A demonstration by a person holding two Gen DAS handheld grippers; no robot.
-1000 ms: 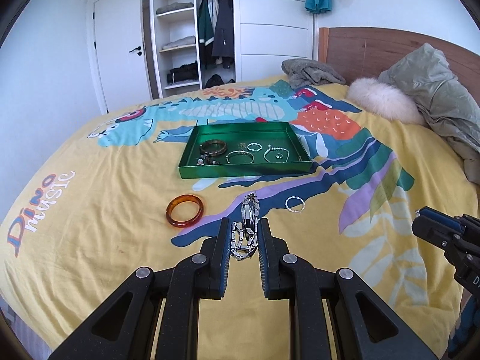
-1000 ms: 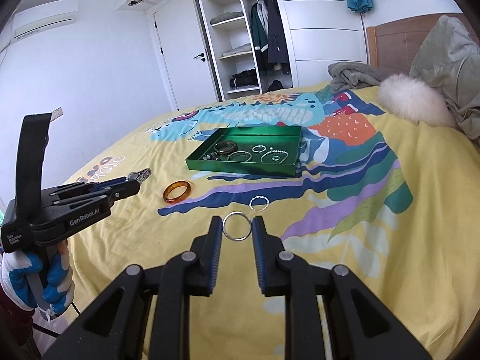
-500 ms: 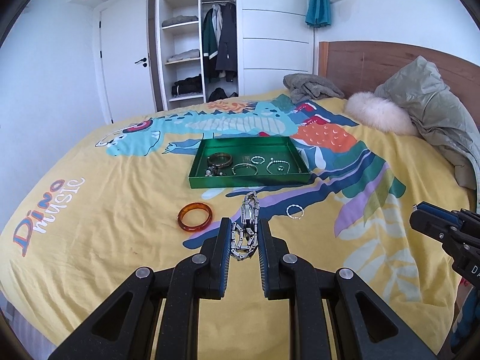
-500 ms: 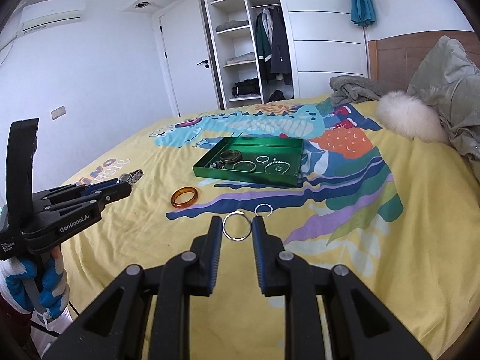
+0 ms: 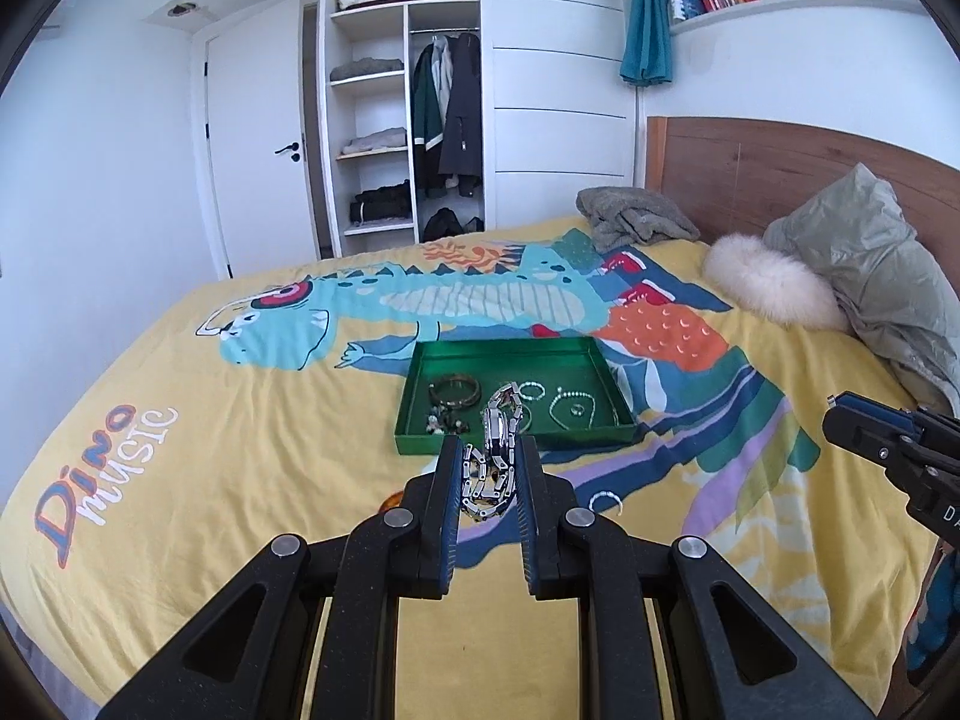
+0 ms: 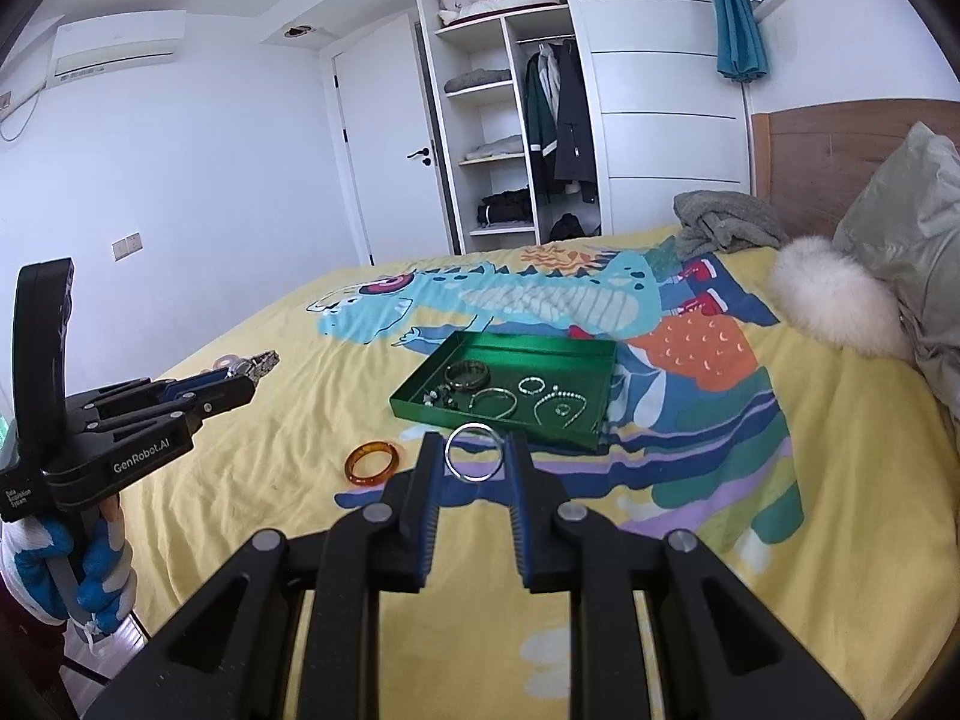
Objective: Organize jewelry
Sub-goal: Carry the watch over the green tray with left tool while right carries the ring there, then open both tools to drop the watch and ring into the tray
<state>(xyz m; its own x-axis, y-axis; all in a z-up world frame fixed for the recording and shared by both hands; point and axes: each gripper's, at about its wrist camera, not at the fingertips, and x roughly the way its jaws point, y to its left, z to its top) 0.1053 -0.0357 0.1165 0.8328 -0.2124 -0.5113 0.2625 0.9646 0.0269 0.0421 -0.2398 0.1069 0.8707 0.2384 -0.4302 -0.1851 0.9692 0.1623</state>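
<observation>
Both grippers were loaded at once, which made sense for clearing a bed of loose pieces in fewer trips. The left gripper had its fingers clenched on a silver link bracelet, pinching the lower loop of chain so the rest stood up between the tips instead of dangling and snagging on the quilt. The right gripper was clamped on a thin silver ring bangle, caught by its two opposite sides so the hoop stood across the gap, clear of the bed.

Ahead of both, on the yellow dinosaur bedspread, sat the green tray, well clear of the fingers. It already carried a dark bangle, a thin hoop, beaded strands and some small pieces in its near left corner that I could not make out properly. That looked like where the two held pieces belonged.

Left out on the cover were an amber bangle, near the tray's front edge, and a small beaded ring just right of the left fingers. I judged those would be fetched afterwards.
</observation>
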